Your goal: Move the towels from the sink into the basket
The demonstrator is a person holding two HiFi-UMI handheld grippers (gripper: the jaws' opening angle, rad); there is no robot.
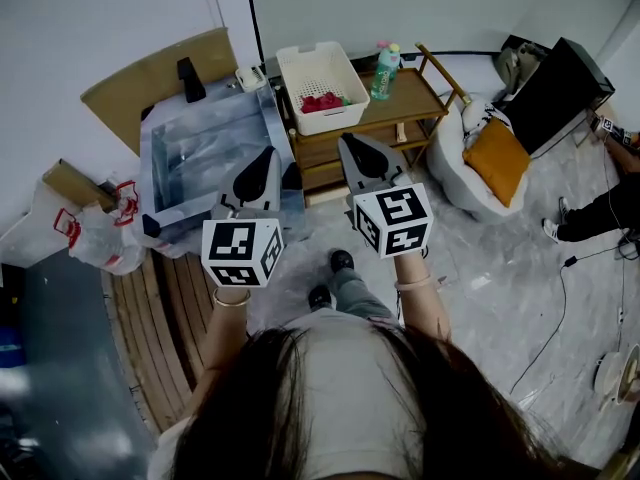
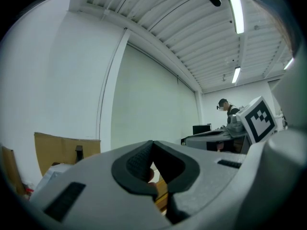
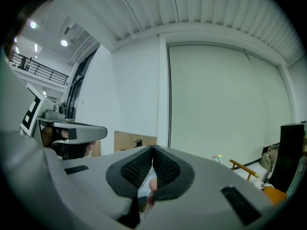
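Since red cloth towels (image 1: 322,101) lie in the white slotted plastic basket (image 1: 300,58) and the rectangular steel sink (image 1: 160,158) shows none, the transfer appears complete. The left gripper (image 1: 266,158) and right gripper (image 1: 350,146) hover with jaws pressed together, empty. Inspect the sink corners before finishing.

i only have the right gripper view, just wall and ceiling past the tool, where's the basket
Observer: In the head view, the white basket sits on the wooden table, just beyond the tip of the right tool.
Operator: anything in it
Observer: Yes, red cloth lies in its near end.
Operator: and the sink, any towels left
Observer: The sink stands left of the basket, and I see no towel in its basin.
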